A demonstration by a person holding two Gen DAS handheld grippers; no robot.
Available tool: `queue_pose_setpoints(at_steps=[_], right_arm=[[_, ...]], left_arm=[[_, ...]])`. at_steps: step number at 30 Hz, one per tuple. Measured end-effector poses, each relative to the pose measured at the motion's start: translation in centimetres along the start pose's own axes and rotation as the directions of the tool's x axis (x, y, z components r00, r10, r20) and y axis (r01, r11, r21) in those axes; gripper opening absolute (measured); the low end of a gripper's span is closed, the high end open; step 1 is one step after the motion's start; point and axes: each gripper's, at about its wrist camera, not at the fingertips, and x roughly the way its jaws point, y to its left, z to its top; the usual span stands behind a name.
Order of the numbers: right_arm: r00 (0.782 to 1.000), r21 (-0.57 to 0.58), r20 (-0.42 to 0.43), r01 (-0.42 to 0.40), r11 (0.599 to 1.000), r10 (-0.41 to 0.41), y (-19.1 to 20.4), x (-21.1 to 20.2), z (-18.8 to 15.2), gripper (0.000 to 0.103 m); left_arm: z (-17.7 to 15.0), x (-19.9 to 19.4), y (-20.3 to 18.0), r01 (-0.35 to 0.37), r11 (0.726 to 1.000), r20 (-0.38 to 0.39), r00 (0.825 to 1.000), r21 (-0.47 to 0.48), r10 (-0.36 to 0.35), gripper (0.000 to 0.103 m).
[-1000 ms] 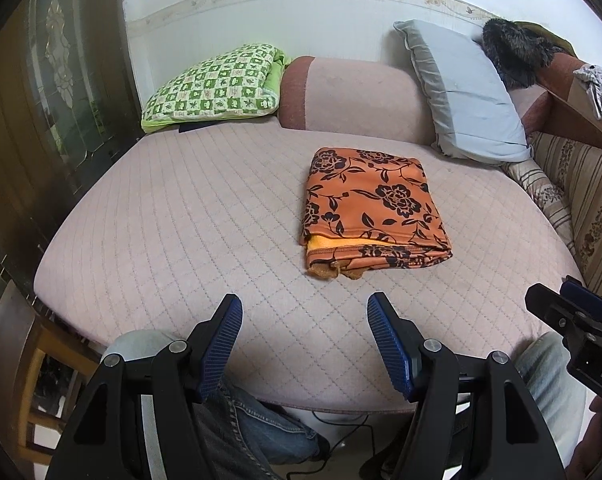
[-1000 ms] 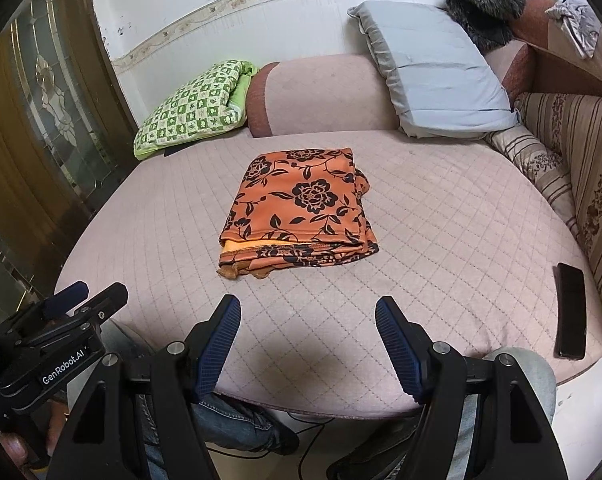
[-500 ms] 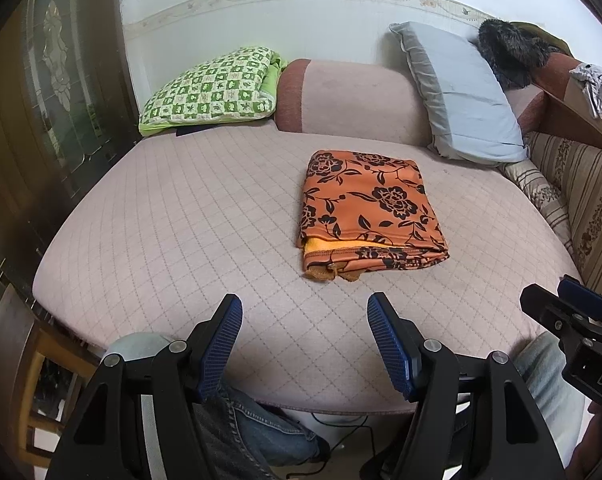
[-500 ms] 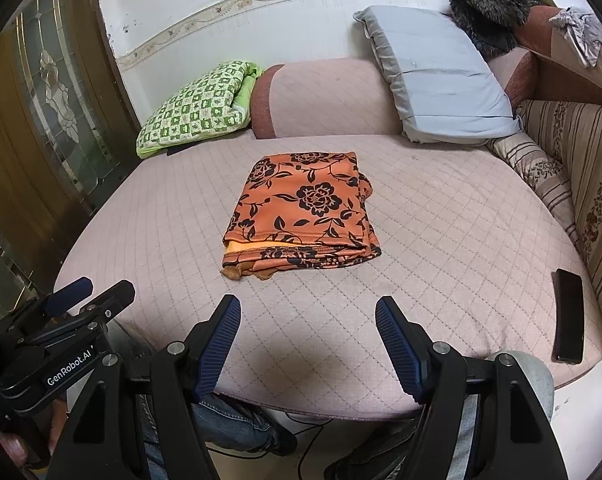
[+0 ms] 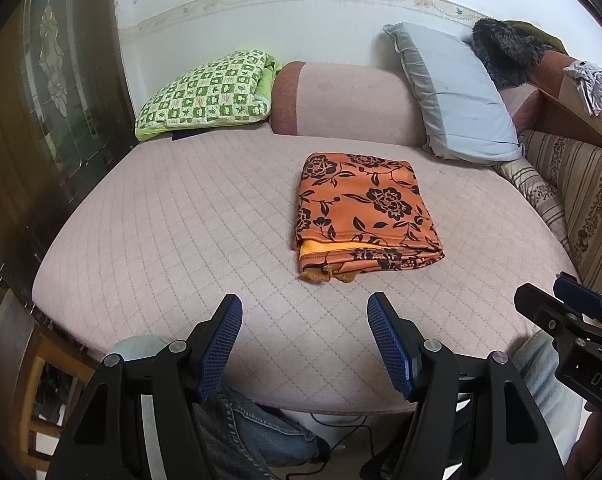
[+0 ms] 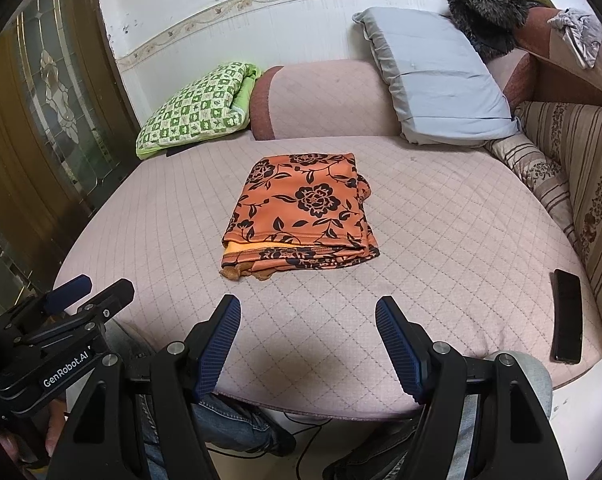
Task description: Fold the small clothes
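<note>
An orange garment with black flowers (image 5: 365, 216) lies folded into a neat rectangle in the middle of the pink quilted bed (image 5: 189, 240); it also shows in the right wrist view (image 6: 301, 216). My left gripper (image 5: 305, 344) is open and empty, held back over the bed's near edge, apart from the garment. My right gripper (image 6: 307, 348) is open and empty too, also near the front edge. Each gripper shows at the side of the other's view.
A green checked pillow (image 5: 205, 88), a pink bolster (image 5: 341, 100) and a grey-blue pillow (image 5: 457, 96) line the back. A striped sofa back (image 6: 581, 160) runs along the right. A black phone (image 6: 567, 316) lies at the bed's right front edge. My knees are below.
Both grippers have drawn back and up slightly from the bed; the folded garment has not moved.
</note>
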Motion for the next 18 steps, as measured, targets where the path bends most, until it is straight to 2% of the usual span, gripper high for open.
queue_pose_setpoints(at_steps=[18], right_arm=[[1.0,-0.001,-0.004,0.005,1.0,-0.005,-0.42,0.04,-0.07,0.072]], left_arm=[[0.07,0.19,0.18,-0.001,1.0,0.005,1.0,0.011,0.001,0.065]])
